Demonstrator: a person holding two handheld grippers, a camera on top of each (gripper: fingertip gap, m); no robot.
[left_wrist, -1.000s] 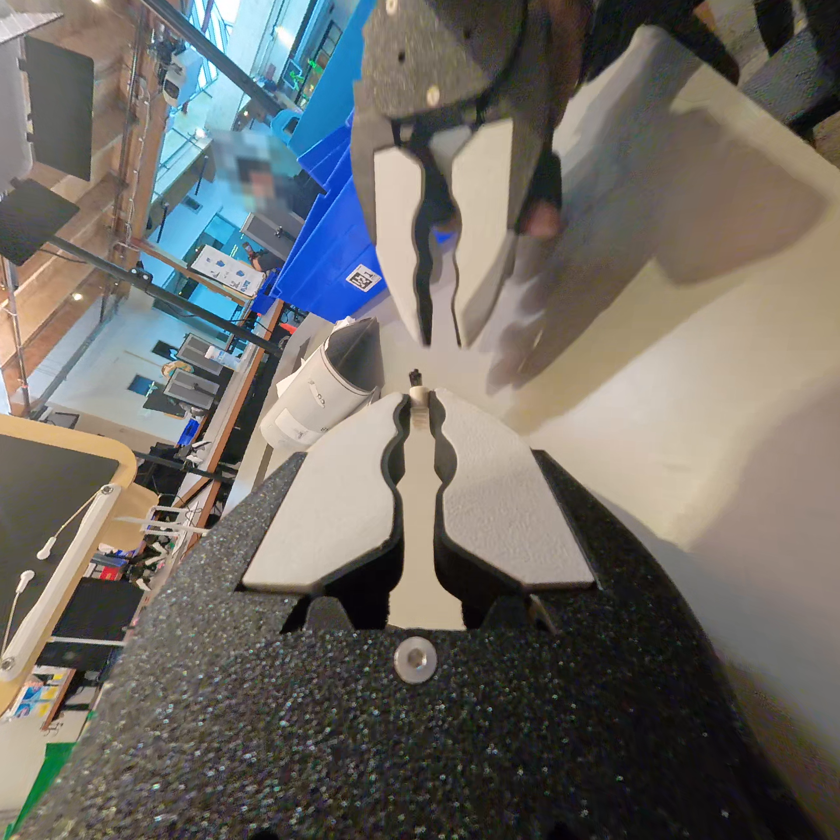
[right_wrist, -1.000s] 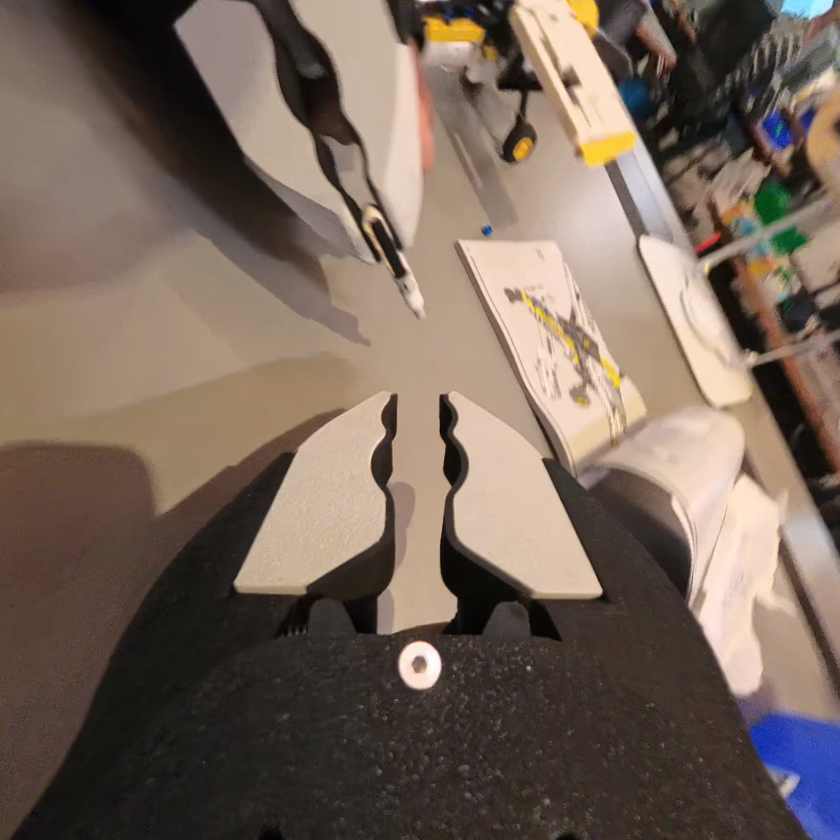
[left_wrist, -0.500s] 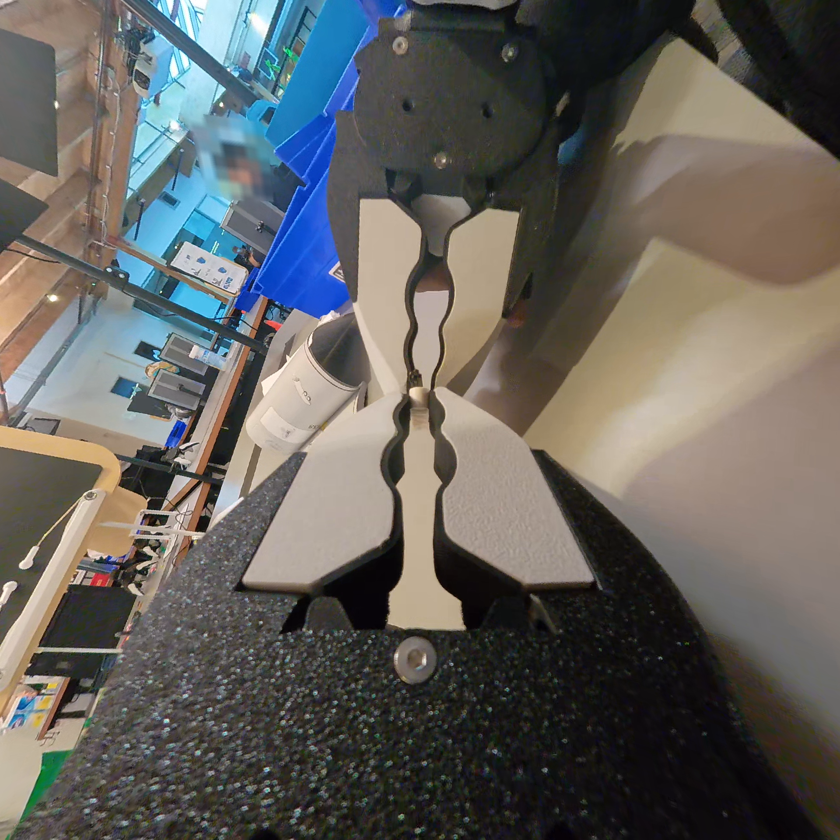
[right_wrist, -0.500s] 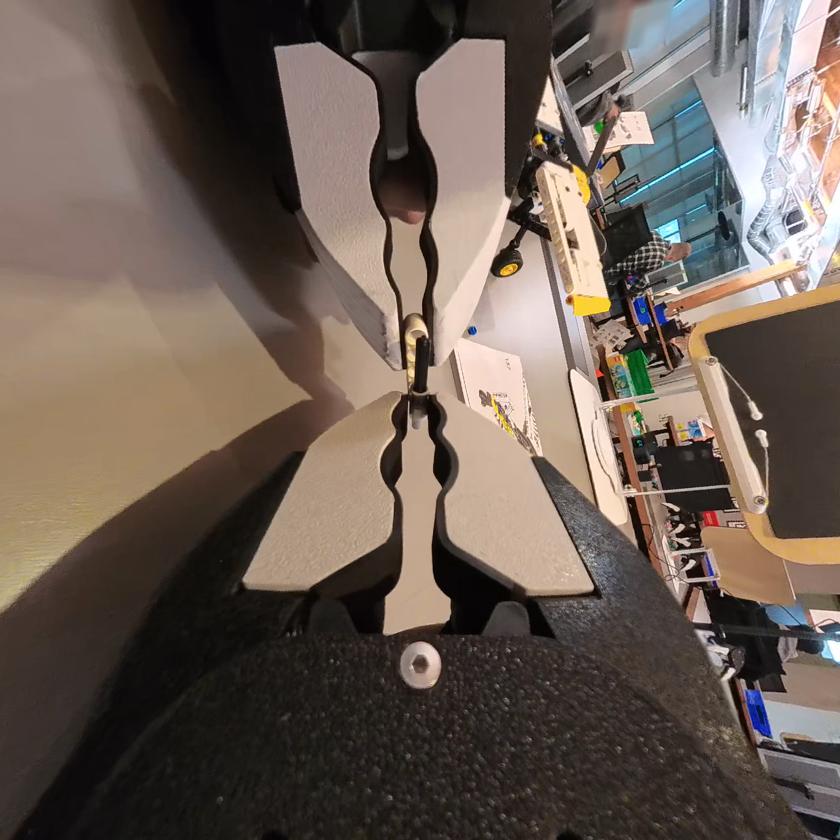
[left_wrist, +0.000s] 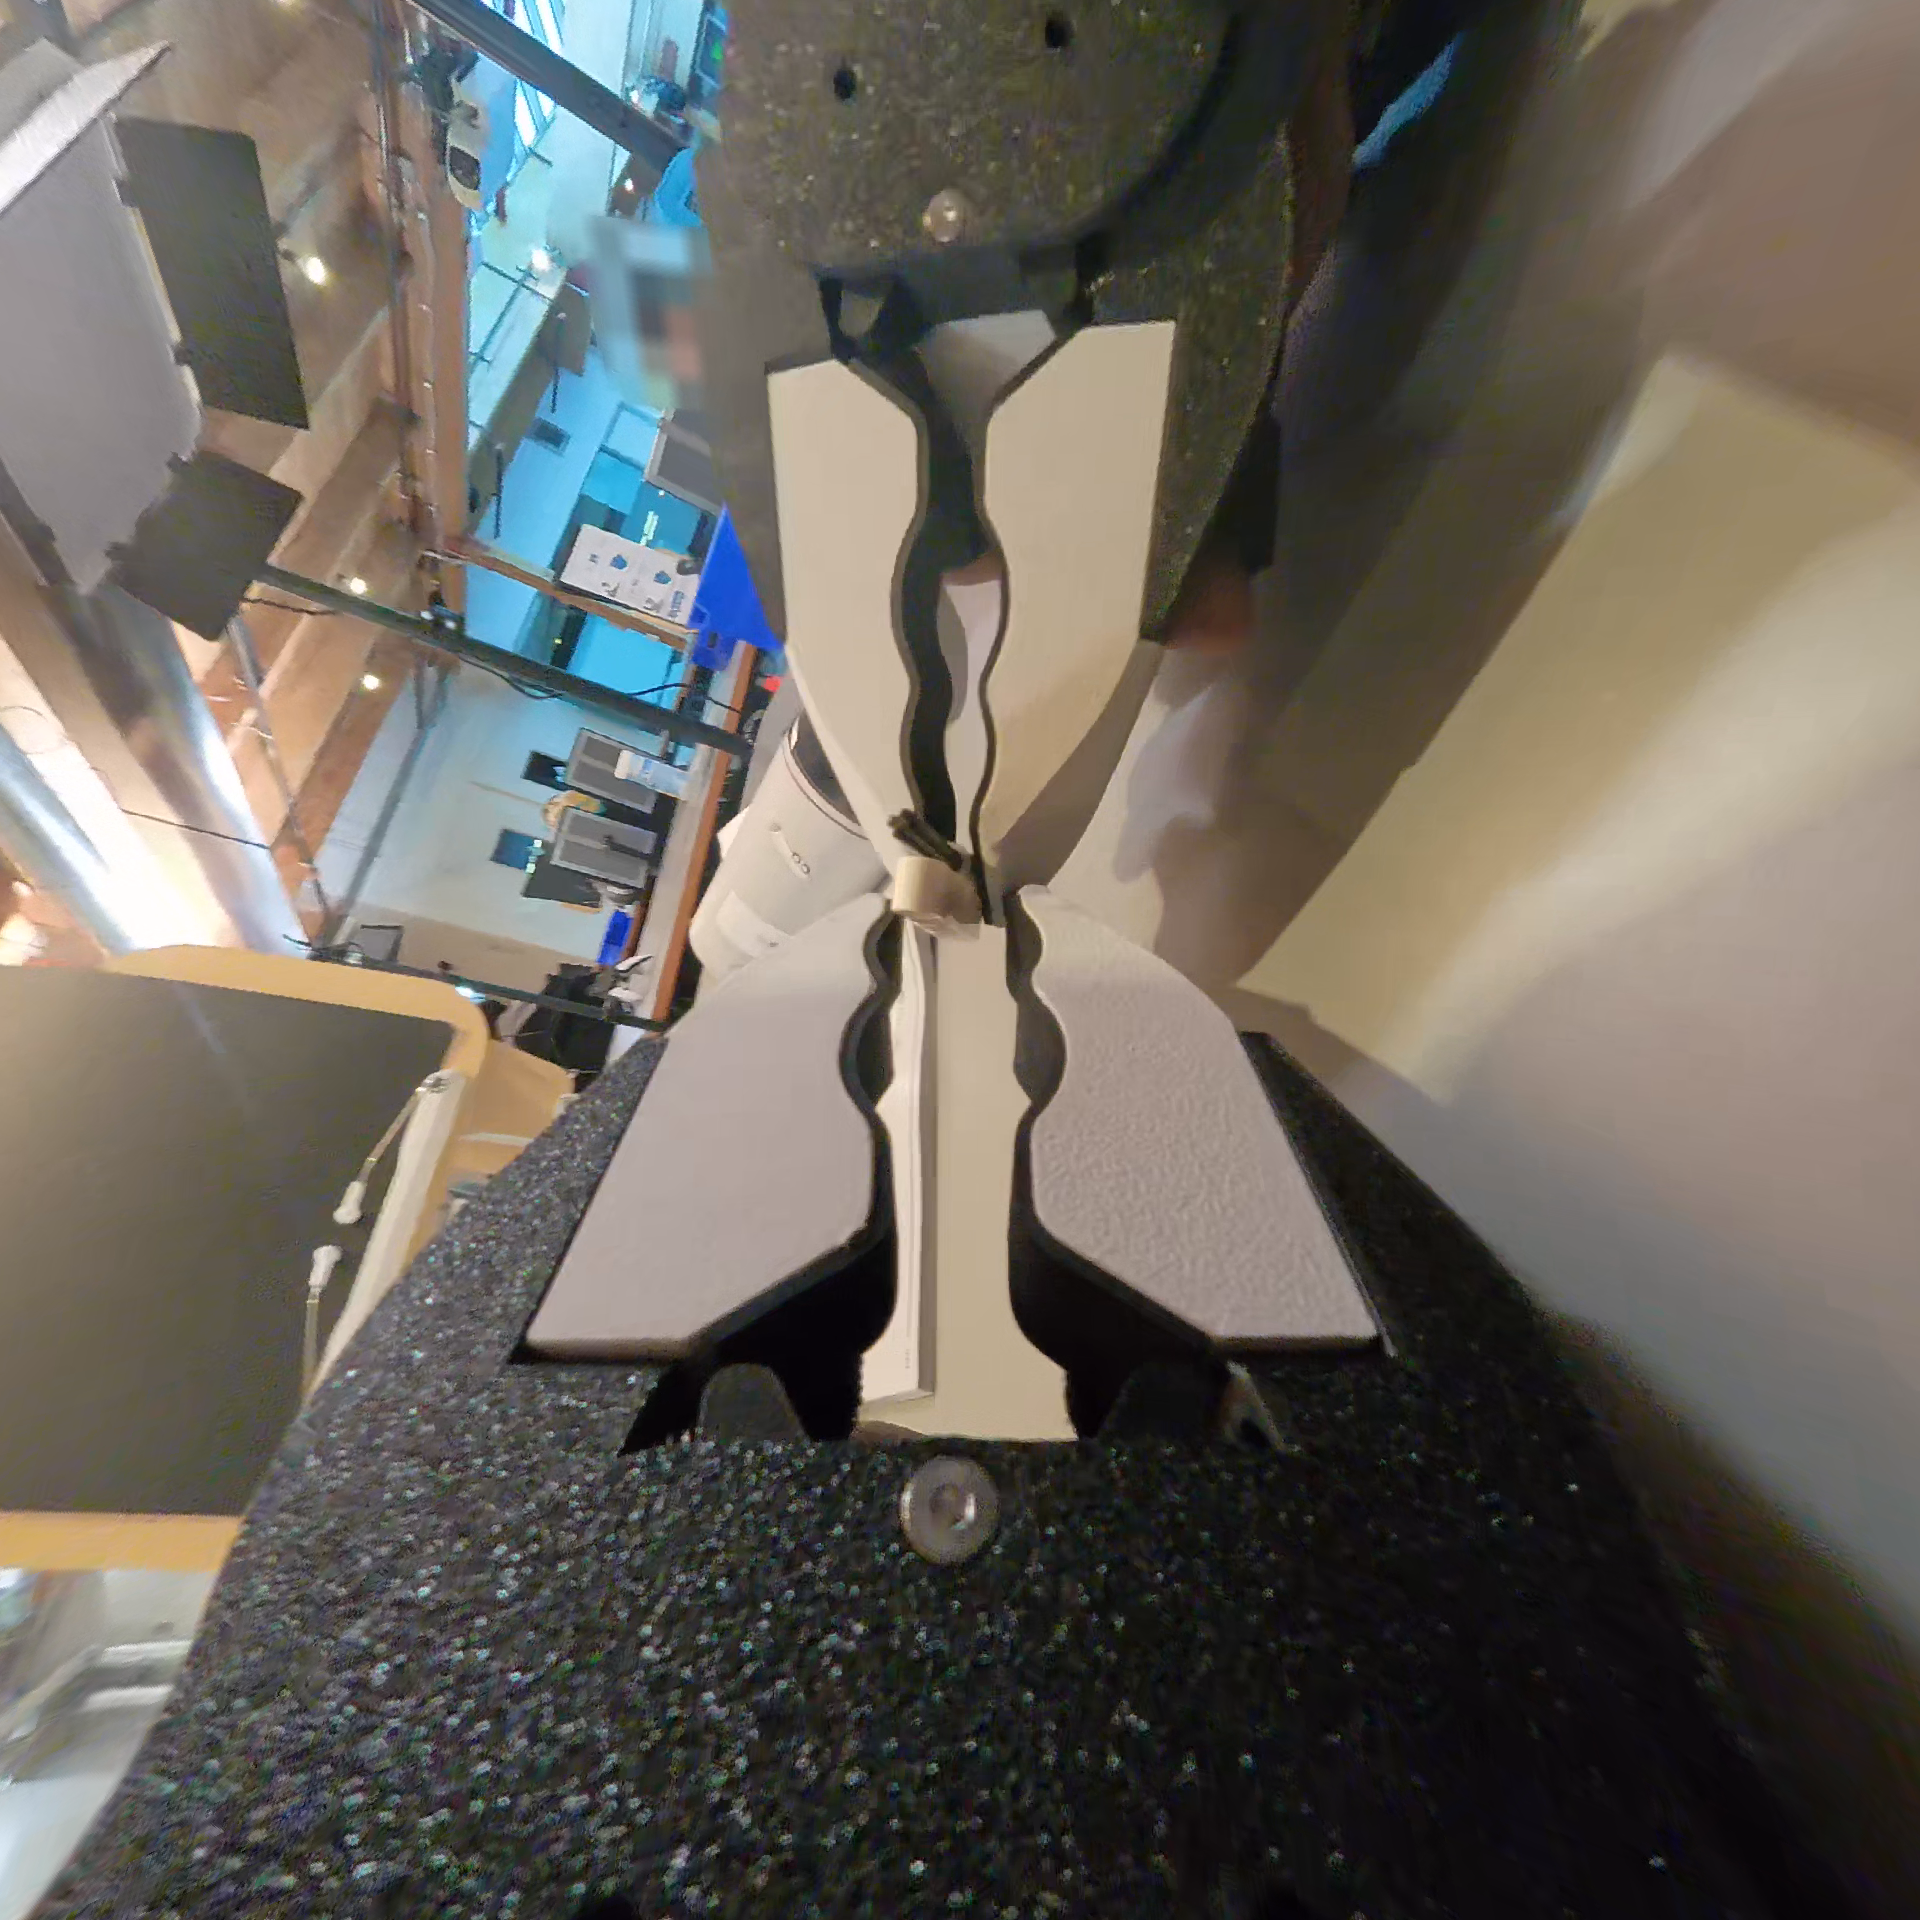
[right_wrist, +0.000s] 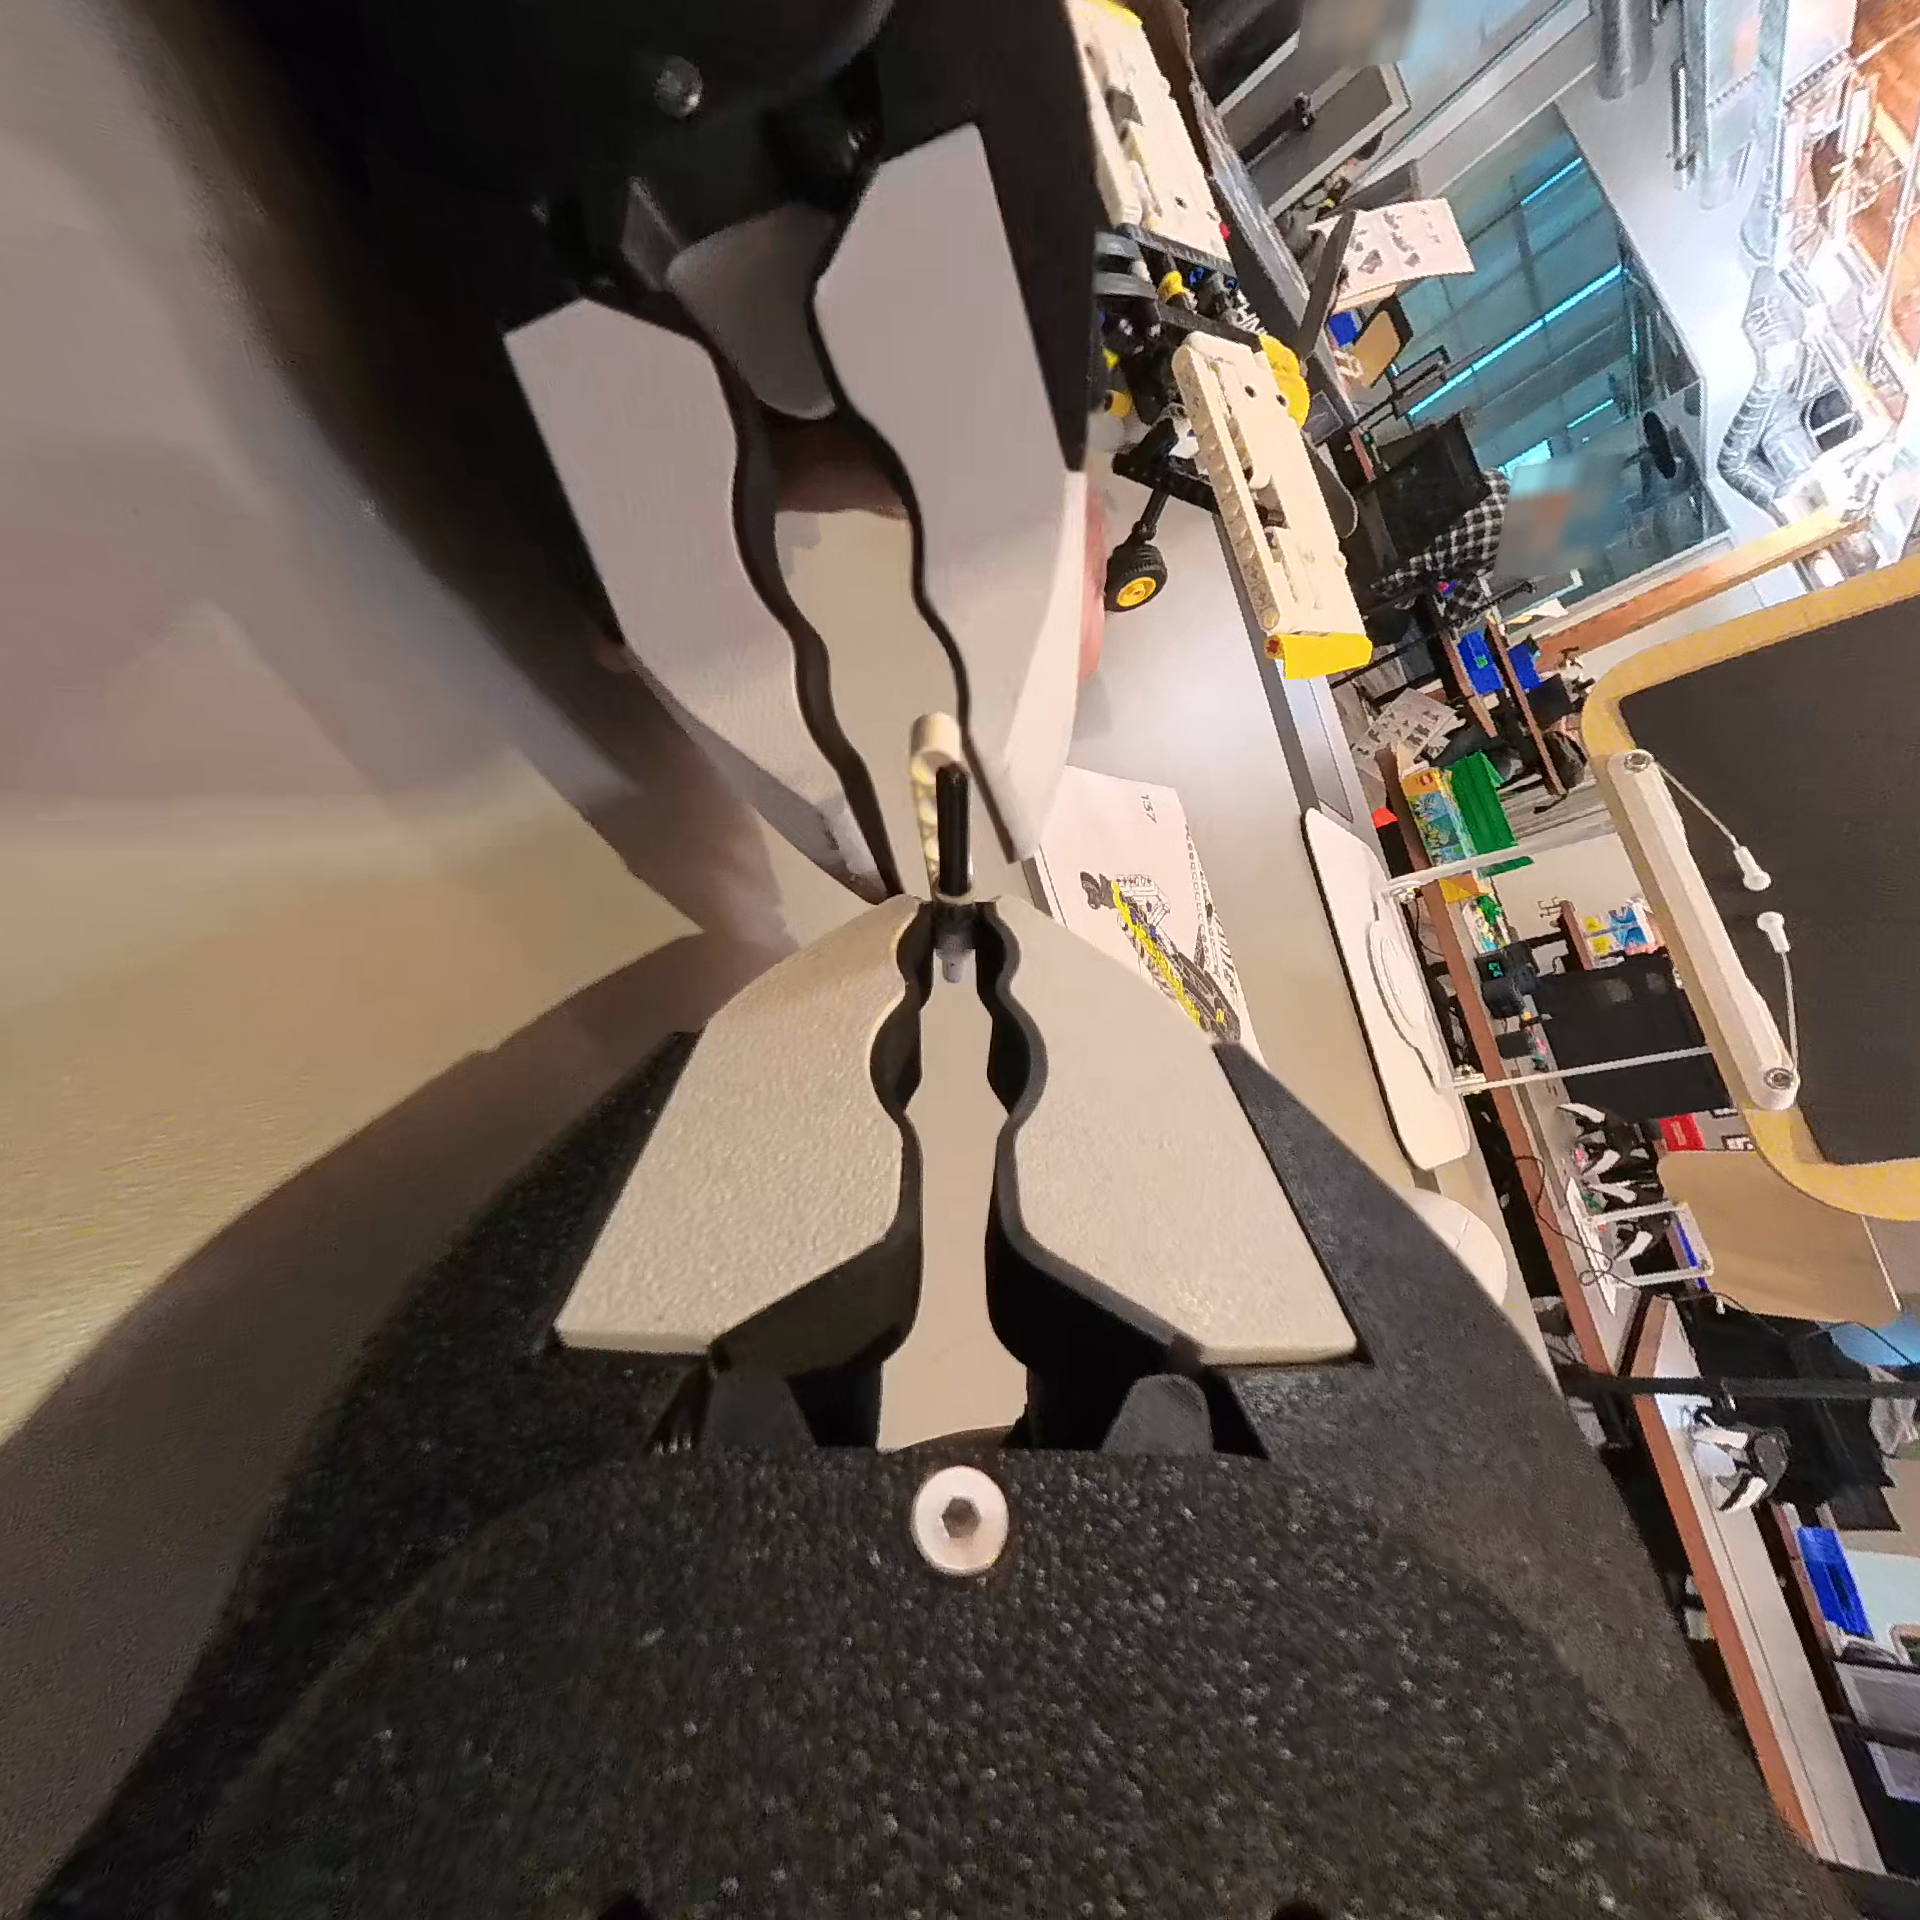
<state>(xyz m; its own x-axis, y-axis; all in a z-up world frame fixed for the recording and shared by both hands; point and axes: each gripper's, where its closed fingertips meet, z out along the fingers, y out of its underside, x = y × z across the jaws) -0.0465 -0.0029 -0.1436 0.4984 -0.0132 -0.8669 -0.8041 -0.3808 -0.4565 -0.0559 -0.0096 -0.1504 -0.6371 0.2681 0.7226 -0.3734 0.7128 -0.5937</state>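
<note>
The two grippers meet tip to tip above the pale table (right_wrist: 312, 935). A small piece, a white perforated beam (right_wrist: 928, 769) on a black axle (right_wrist: 950, 821), sits between them. My right gripper (right_wrist: 951, 914) is shut on the near end of the axle. My left gripper (left_wrist: 956, 920) is open. The white beam (left_wrist: 930, 896) and black axle (left_wrist: 923, 834) stand at its spread fingertips, and its pads do not press on them. In the right wrist view the left gripper (right_wrist: 940, 868) comes in from above with its fingers apart around the beam. In the left wrist view the right gripper (left_wrist: 951, 862) comes in from above, shut.
An open instruction booklet (right_wrist: 1143, 914) lies on the table behind the grippers. A white and yellow brick-built model on wheels (right_wrist: 1257, 520) and a white round tray (right_wrist: 1392, 987) lie beyond it. A white cylinder (left_wrist: 800, 852) lies to the left. A person's hand (left_wrist: 1205, 613) holds the far gripper. Only a small space, under 4 cm, lies between the two pairs of fingers.
The right gripper swung in, met the left tip to tip and shut on the axle. The left fingers, shut on the piece until half a second ago, have now opened off it.
</note>
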